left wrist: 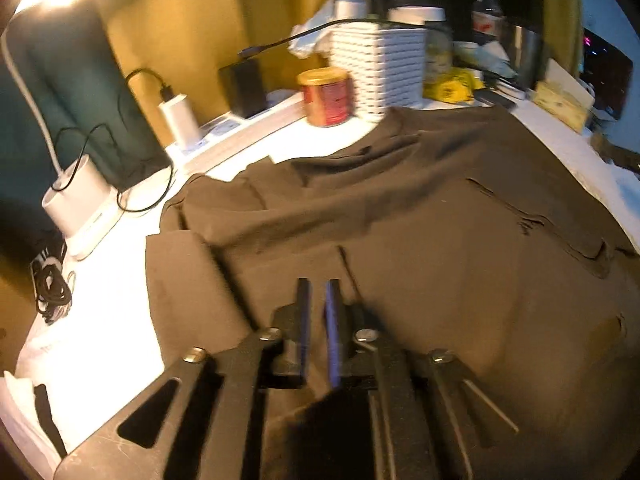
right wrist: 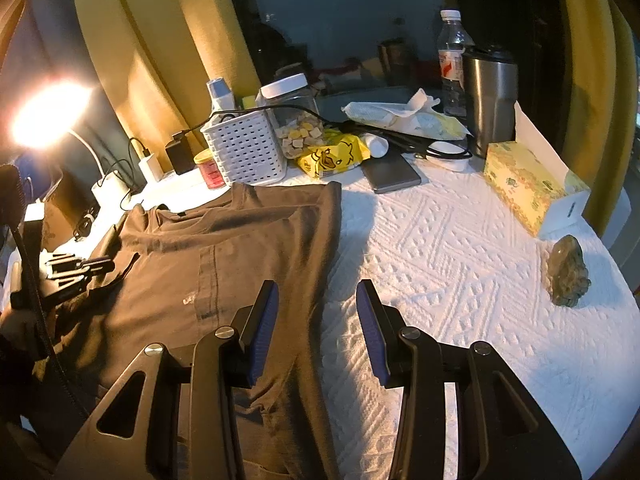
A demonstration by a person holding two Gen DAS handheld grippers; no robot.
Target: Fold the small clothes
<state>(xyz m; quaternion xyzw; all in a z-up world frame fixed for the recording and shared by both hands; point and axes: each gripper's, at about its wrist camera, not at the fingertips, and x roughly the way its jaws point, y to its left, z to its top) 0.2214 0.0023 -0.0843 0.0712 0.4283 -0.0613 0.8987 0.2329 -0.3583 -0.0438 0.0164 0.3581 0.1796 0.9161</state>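
A dark brown T-shirt [right wrist: 224, 264] lies spread on the white textured table cover [right wrist: 460, 240], its collar toward the back left. In the left wrist view the shirt [left wrist: 420, 220] fills the middle, with a sleeve part folded in at the left. My left gripper [left wrist: 319, 292] sits just above the shirt's near left edge with its blue-padded fingers nearly closed; I cannot tell whether cloth is pinched between them. It also shows in the right wrist view [right wrist: 100, 266]. My right gripper [right wrist: 318, 304] is open and empty, straddling the shirt's right edge.
At the back stand a white slotted basket [right wrist: 248, 152], a red can [right wrist: 210, 174], a snack jar [right wrist: 296, 120], a yellow bag [right wrist: 336, 156], a steel tumbler [right wrist: 490, 96], a water bottle [right wrist: 452, 60] and a tissue box [right wrist: 528, 184]. A stone figurine [right wrist: 566, 276] sits at right. Chargers and a lamp base [left wrist: 80, 208] crowd the left.
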